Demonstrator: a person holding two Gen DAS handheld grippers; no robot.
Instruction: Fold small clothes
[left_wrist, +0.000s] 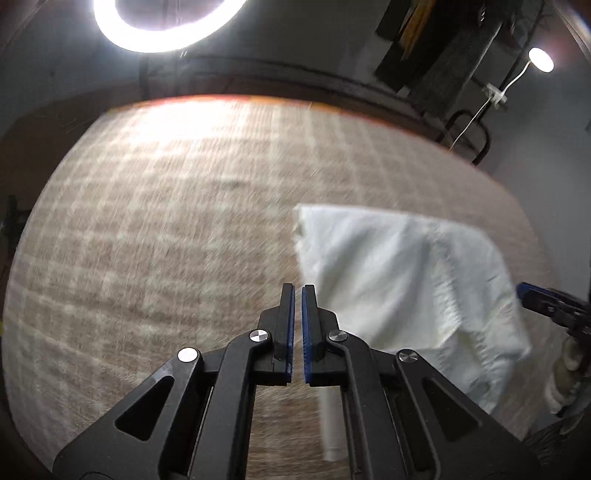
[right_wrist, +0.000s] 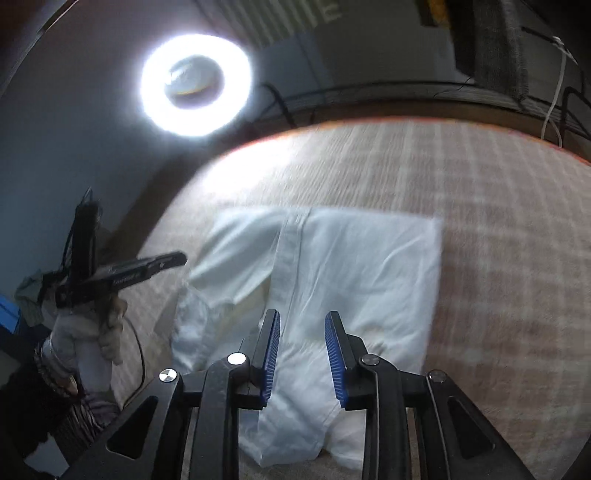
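A white garment (right_wrist: 332, 280) lies partly folded on the checked beige tablecloth (right_wrist: 498, 221). It also shows in the left wrist view (left_wrist: 399, 280), to the right of my left gripper. My left gripper (left_wrist: 298, 290) is shut and empty, held above the cloth left of the garment; it also shows from the side in the right wrist view (right_wrist: 177, 258). My right gripper (right_wrist: 302, 317) is open and empty, hovering over the garment's near part. Its tip shows at the right edge of the left wrist view (left_wrist: 524, 291).
A bright ring light (right_wrist: 195, 85) stands beyond the table's far edge. Dark clothes (left_wrist: 436, 48) hang at the back right beside a small lamp (left_wrist: 541, 59). The tablecloth (left_wrist: 147, 221) stretches to the left of the garment. The frames are motion-blurred.
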